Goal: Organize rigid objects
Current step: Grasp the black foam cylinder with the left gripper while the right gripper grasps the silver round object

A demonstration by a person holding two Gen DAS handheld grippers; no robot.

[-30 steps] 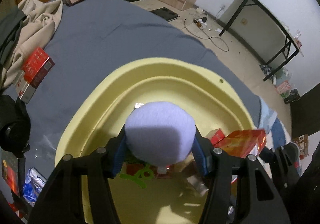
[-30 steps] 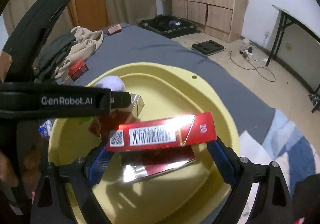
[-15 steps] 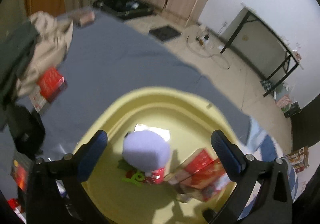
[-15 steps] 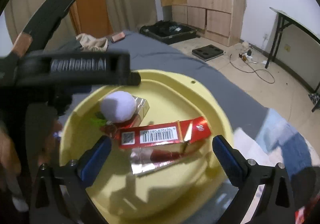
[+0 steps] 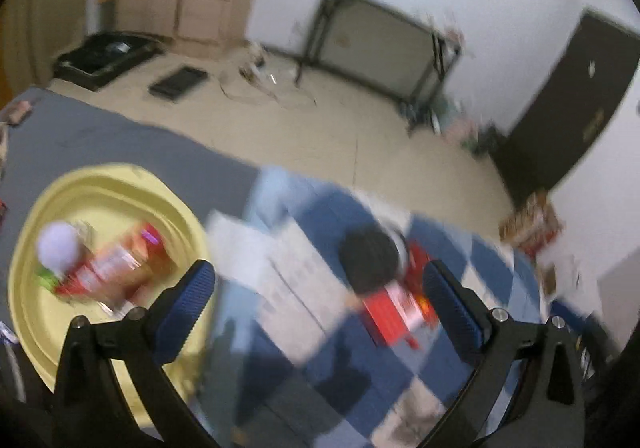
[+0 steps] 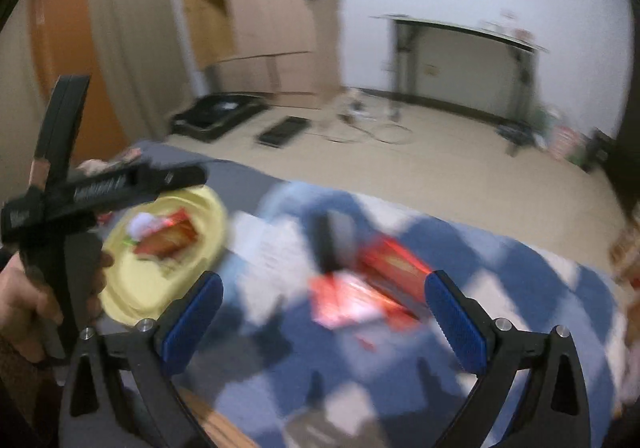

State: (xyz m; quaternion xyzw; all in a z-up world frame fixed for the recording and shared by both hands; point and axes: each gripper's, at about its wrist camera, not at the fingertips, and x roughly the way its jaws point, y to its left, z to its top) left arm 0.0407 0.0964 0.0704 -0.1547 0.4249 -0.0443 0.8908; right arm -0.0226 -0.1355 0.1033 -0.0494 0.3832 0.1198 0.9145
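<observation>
Both views are smeared by motion blur, so small details cannot be read. The left tool (image 5: 320, 300) has its two blue-padded fingers spread wide with nothing between them, and the right tool (image 6: 322, 310) is spread just as wide and likewise holds nothing. One yellow basin (image 5: 116, 184) sits on the grey bed cover (image 5: 92, 136) at the left of the left wrist view; in it lie one pale lilac ball (image 5: 57, 246) and a cluster of red boxes (image 5: 116, 268) touching it, their number unclear in the blur, with a bit of green (image 5: 46, 280) just beside the ball. The same basin (image 6: 176, 288) appears at the left of the right wrist view, partly behind the left tool's body, which one hand (image 6: 24, 300) grips. On the blue and white checked blanket (image 5: 352, 360), well apart from the basin, lie two red boxes (image 6: 384, 272) touching or overlapping each other, with one dark object (image 6: 334, 244) just beside them; in the left wrist view that dark object (image 5: 370, 262) sits against the boxes' far side. One black-framed tabletop (image 6: 464, 32) stands by the far wall.
</observation>
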